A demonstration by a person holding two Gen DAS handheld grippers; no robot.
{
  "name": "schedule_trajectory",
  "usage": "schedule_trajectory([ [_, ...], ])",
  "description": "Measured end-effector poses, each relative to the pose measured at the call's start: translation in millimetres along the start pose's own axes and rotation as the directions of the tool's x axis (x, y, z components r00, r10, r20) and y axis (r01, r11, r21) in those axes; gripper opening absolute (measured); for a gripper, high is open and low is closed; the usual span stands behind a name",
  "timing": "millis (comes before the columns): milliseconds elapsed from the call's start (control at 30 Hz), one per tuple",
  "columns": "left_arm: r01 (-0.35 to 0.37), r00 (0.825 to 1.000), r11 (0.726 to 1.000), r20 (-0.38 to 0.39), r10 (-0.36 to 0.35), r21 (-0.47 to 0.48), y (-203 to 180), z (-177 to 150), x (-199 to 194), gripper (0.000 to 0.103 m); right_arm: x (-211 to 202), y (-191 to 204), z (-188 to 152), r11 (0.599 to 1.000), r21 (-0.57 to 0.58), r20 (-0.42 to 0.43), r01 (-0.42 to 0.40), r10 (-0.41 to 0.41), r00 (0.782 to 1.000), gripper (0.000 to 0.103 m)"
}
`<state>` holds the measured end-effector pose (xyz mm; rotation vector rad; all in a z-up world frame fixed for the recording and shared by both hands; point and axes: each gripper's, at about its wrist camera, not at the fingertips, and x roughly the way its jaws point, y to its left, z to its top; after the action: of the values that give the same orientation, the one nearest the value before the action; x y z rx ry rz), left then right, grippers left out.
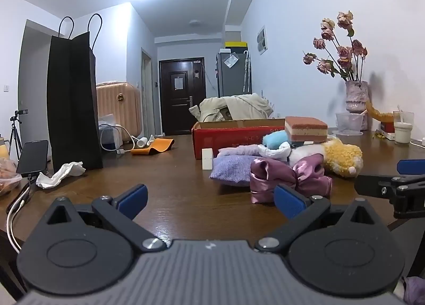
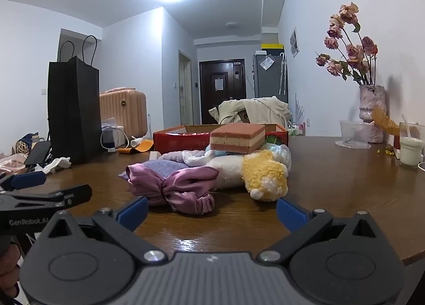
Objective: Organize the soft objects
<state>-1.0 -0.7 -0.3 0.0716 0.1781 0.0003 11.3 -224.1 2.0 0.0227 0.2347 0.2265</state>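
A pile of soft things lies on the brown table (image 1: pixel 172 198). In it are a pink satin bow (image 1: pixel 289 179) (image 2: pixel 178 188), a purple pillow (image 1: pixel 231 172) (image 2: pixel 162 165), a yellow and white plush toy (image 1: pixel 341 156) (image 2: pixel 263 175), a light blue plush (image 1: pixel 275 139) and a cake-shaped sponge (image 1: pixel 305 125) (image 2: pixel 237 137) on top. A red cardboard box (image 1: pixel 239 136) (image 2: pixel 183 139) stands open behind the pile. My left gripper (image 1: pixel 209 197) is open and empty, just left of the bow. My right gripper (image 2: pixel 212 210) is open and empty, in front of the bow and plush.
A tall black paper bag (image 1: pixel 73 100) (image 2: pixel 73 114), a phone (image 1: pixel 33 156), crumpled tissue (image 1: pixel 59 175) and cables lie at the left. A vase of dried roses (image 1: pixel 356 98) (image 2: pixel 372 108), plastic cups and a white jar (image 2: pixel 410 151) stand at the right.
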Motion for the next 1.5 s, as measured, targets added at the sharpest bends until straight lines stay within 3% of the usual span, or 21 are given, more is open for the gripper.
schedule_trajectory([
  [1500, 0.023, 1.0, 1.0, 0.004, -0.023, 0.012, -3.7, -1.0, -1.2, 0.103, 5.7, -5.0, -4.8, 1.0, 0.018, -0.017, 0.022, -0.022, 1.0, 0.103],
])
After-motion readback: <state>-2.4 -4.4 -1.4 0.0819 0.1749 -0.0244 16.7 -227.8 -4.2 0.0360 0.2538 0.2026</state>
